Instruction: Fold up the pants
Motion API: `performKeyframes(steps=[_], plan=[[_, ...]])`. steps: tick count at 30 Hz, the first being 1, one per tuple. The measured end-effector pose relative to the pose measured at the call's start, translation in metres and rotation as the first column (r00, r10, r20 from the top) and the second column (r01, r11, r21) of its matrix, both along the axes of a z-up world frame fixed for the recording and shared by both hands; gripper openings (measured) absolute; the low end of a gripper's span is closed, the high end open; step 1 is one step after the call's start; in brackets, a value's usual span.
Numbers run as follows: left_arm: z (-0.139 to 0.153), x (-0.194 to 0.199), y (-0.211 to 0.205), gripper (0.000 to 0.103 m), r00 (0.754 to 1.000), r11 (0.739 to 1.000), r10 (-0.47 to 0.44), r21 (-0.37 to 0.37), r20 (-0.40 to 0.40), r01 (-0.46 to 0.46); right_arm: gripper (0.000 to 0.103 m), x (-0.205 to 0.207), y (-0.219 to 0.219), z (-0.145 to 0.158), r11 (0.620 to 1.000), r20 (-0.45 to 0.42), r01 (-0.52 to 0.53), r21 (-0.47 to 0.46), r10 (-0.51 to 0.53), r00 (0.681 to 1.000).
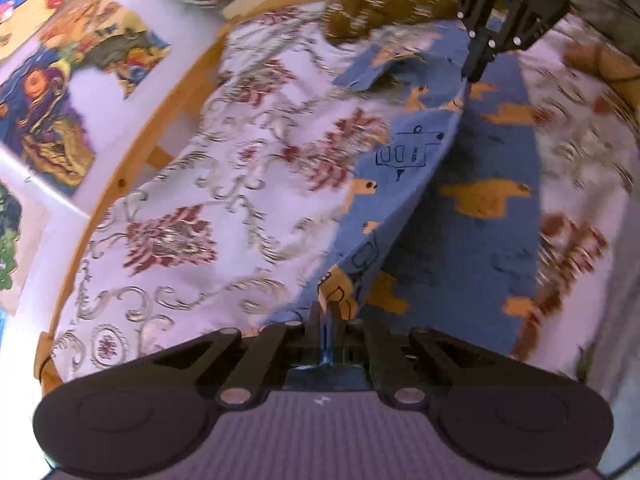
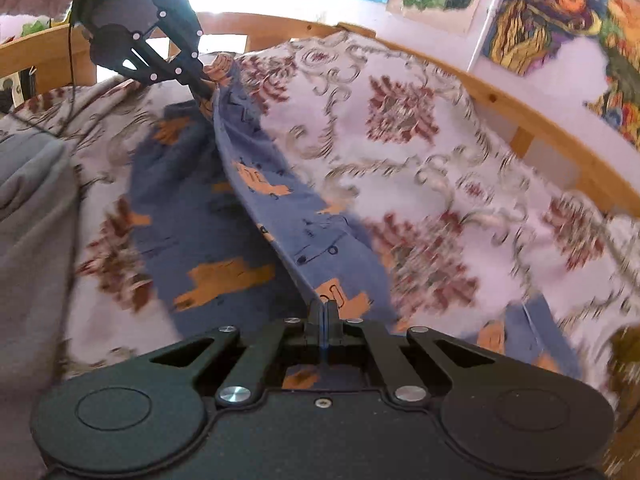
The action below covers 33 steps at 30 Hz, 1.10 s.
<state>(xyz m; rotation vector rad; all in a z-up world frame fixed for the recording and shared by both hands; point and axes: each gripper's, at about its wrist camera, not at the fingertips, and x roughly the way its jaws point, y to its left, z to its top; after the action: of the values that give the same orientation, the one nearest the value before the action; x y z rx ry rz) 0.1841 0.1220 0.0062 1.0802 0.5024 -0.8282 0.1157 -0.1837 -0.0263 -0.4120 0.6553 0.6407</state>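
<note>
Blue pants [image 1: 472, 184] printed with orange vehicles lie on a floral bedspread [image 1: 224, 184]. One leg is lifted as a taut flap [image 1: 404, 168] stretched between the two grippers. My left gripper [image 1: 328, 312] is shut on the flap's near edge. Across the bed, my right gripper [image 1: 474, 74] is shut on its far end. From the right wrist, the right gripper [image 2: 325, 311] pinches the pants [image 2: 208, 220] edge, and the left gripper [image 2: 206, 92] grips the opposite corner at upper left. The flap [image 2: 280, 200] hangs over the flat leg beneath.
A wooden bed rail [image 1: 132, 168] runs along a wall with colourful pictures [image 1: 60, 92]. A brown patterned cushion [image 1: 380, 4] and an orange cloth lie at the head. A grey garment [image 2: 28, 232] covers the left side in the right wrist view.
</note>
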Motion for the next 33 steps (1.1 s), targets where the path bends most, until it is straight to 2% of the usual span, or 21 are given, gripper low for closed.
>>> performKeyframes(steps=[7, 11, 16, 23, 24, 25, 26, 28, 30, 31, 33], plan=[[-0.024, -0.025, 0.015, 0.001, 0.997, 0.999, -0.027, 0.039, -0.069, 0.03, 0.0, -0.038, 0.011, -0.023, 0.998, -0.082, 0.035, 0.044, -0.031, 0.996], [-0.037, -0.03, 0.022, 0.001, 0.995, 0.997, -0.027, 0.074, -0.092, 0.033, 0.0, -0.047, 0.017, -0.03, 0.998, -0.103, 0.043, 0.055, -0.037, 0.994], [-0.044, -0.033, 0.029, 0.002, 0.992, 0.996, -0.012, 0.084, -0.123, 0.022, 0.0, -0.046, 0.018, -0.037, 0.998, -0.112, 0.046, 0.051, -0.041, 0.993], [-0.049, -0.032, 0.03, 0.018, 0.986, 0.993, -0.011, 0.112, -0.167, 0.03, 0.001, -0.042, 0.02, -0.051, 0.997, -0.145, 0.065, 0.042, -0.058, 0.988], [-0.049, -0.032, 0.029, 0.029, 0.984, 0.993, -0.011, 0.118, -0.181, 0.033, 0.006, -0.042, 0.019, -0.054, 0.996, -0.158, 0.073, 0.048, -0.065, 0.985], [-0.049, -0.032, 0.028, 0.048, 0.979, 0.991, -0.012, 0.125, -0.201, 0.038, 0.009, -0.042, 0.018, -0.056, 0.995, -0.171, 0.082, 0.059, -0.071, 0.983], [-0.048, -0.033, 0.028, 0.057, 0.972, 0.989, -0.019, 0.137, -0.233, 0.052, 0.015, -0.042, 0.017, -0.057, 0.993, -0.178, 0.091, 0.07, -0.077, 0.981], [-0.045, -0.034, 0.027, 0.062, 0.973, 0.987, -0.008, 0.154, -0.231, 0.045, 0.025, -0.044, 0.014, -0.056, 0.989, -0.193, 0.108, 0.097, -0.088, 0.977], [-0.038, -0.031, 0.027, 0.068, 0.967, 0.986, 0.016, 0.164, -0.252, 0.026, 0.049, -0.046, 0.01, -0.053, 0.984, -0.198, 0.122, 0.129, -0.095, 0.976], [-0.033, -0.029, 0.027, 0.073, 0.966, 0.986, 0.026, 0.167, -0.257, 0.017, 0.055, -0.048, 0.008, -0.05, 0.982, -0.199, 0.129, 0.141, -0.099, 0.975], [-0.022, -0.024, 0.024, 0.077, 0.966, 0.986, 0.045, 0.167, -0.255, -0.002, 0.075, -0.051, 0.001, -0.043, 0.975, -0.192, 0.148, 0.165, -0.116, 0.975]])
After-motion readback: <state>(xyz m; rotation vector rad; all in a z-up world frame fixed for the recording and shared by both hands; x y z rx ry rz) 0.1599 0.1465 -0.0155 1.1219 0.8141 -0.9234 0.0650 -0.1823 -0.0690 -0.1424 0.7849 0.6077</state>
